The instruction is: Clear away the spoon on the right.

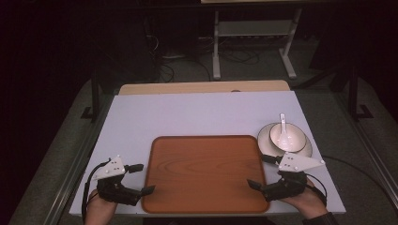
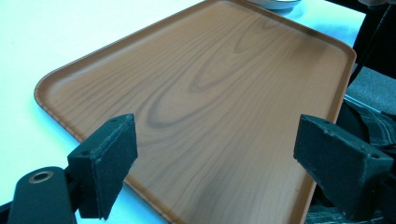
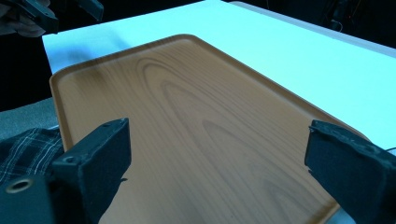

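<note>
White table (image 1: 187, 112), dark room: a tray (image 1: 205, 173) lies at the near edge, between two wide-open grippers.
If the tray is to be lifted, left gripper (image 1: 139, 178) and right gripper (image 1: 261, 171) are best closed on opposite rims together; bowl (image 1: 287, 137) stays clear.

both grippers, left gripper (image 1: 139, 178) and right gripper (image 1: 263, 171), are black with foam-padded jaws, grey three-cornered top plates with white dots, black cables trailing.
</note>
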### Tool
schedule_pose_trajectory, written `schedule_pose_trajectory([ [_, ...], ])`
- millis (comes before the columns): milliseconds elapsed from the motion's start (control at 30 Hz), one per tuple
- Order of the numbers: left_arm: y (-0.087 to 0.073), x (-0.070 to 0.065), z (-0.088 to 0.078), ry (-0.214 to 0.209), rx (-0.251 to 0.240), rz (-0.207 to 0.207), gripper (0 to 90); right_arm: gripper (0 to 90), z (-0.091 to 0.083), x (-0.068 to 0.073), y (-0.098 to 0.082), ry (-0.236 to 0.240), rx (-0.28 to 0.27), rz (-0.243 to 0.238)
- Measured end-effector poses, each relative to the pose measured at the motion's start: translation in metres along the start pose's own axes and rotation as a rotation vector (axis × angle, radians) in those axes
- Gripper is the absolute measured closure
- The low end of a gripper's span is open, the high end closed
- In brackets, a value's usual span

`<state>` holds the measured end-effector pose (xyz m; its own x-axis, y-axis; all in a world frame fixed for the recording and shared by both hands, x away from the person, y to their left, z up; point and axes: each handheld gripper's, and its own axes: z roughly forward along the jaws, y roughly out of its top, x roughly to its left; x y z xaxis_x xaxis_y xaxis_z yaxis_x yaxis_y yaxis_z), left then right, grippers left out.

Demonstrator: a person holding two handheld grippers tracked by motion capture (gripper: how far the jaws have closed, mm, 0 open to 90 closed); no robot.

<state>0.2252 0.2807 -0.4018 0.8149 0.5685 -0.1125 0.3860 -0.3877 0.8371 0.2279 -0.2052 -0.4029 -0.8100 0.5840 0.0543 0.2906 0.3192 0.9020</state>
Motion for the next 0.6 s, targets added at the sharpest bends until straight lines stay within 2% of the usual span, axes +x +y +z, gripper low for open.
schedule_pose_trajectory([
  [400, -0.0006, 0.0007, -0.0010, 0.000, -0.003, -0.004, 13.0, 6.5, 0.0033, -0.0025, 0.0047, 0.008, 0.005, -0.005],
  [600, -0.0010, 0.0005, -0.0018, 0.002, -0.005, -0.009, 13.0, 6.5, 0.0016, -0.0067, 0.0090, 0.006, -0.011, 0.000],
])
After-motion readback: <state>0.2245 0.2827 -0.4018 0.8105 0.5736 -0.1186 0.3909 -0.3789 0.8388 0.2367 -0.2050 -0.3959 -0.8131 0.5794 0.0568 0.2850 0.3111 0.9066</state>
